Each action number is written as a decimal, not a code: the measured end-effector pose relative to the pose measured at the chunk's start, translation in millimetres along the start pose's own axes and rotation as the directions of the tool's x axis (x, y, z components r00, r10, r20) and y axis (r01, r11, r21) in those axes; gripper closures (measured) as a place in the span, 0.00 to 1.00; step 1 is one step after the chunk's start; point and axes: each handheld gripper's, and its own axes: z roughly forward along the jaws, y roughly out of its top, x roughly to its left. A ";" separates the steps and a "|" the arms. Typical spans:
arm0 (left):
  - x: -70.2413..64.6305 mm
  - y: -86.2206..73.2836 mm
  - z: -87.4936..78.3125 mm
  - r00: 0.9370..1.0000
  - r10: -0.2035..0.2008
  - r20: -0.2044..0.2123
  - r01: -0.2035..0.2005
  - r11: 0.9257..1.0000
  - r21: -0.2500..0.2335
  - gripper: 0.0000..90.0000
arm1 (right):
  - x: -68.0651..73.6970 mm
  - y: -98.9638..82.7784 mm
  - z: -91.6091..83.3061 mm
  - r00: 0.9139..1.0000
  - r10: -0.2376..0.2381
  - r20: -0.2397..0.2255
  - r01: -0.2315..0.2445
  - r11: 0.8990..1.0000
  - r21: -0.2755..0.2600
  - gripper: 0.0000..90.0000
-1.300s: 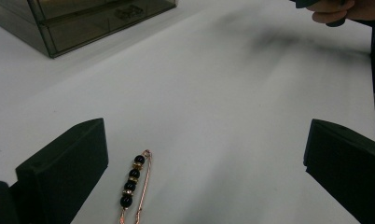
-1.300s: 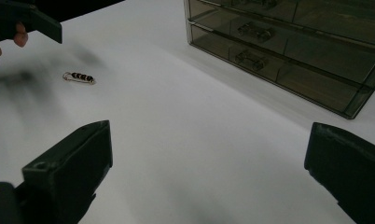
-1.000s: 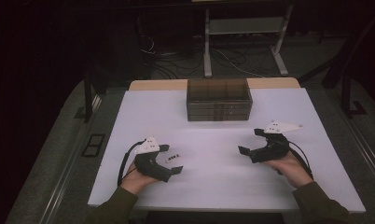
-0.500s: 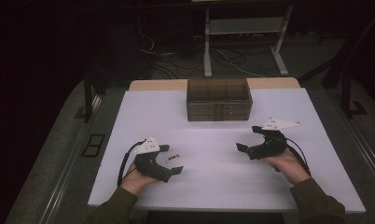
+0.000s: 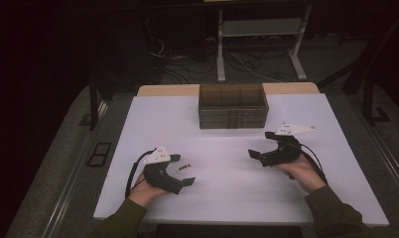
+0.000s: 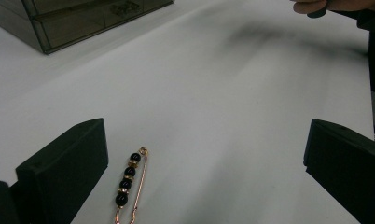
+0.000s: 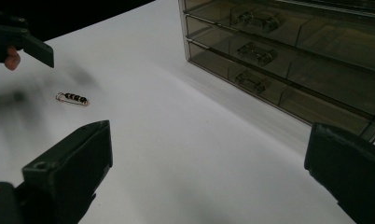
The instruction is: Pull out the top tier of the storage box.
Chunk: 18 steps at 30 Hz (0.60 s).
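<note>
The smoky translucent plastic drawer cabinet (image 5: 232, 105) stands at the far middle of the white table (image 5: 336, 198), as in the earlier frames. In front of it and to its left lies the gold safety-pin brooch with black beads (image 5: 182, 168), flat on the table, between the jaws of the left gripper (image 5: 181, 170), which stand wide apart around it without touching it; the pin lies nearer one jaw. This gripper sits where it was a second ago. The right gripper (image 5: 261, 145), in front of the cabinet to its right, has edged slightly toward the left since then; its jaws are spread wide, holding nothing, pointing toward the brooch and the cabinet's drawer fronts.
</note>
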 end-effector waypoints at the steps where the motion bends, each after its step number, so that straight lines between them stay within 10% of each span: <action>1: -0.1 -0.1 0.3 1.000 0.000 0.000 0.000 1.000 0.000 0.00 | 0.0 0.4 0.8 1.000 -0.001 0.001 0.001 1.000 0.001 0.00; 18: -1.5 -0.7 0.4 1.000 0.012 0.002 -0.012 1.000 0.010 0.00 | -1.6 6.7 14.9 1.000 -0.009 0.004 0.009 1.000 -0.004 0.00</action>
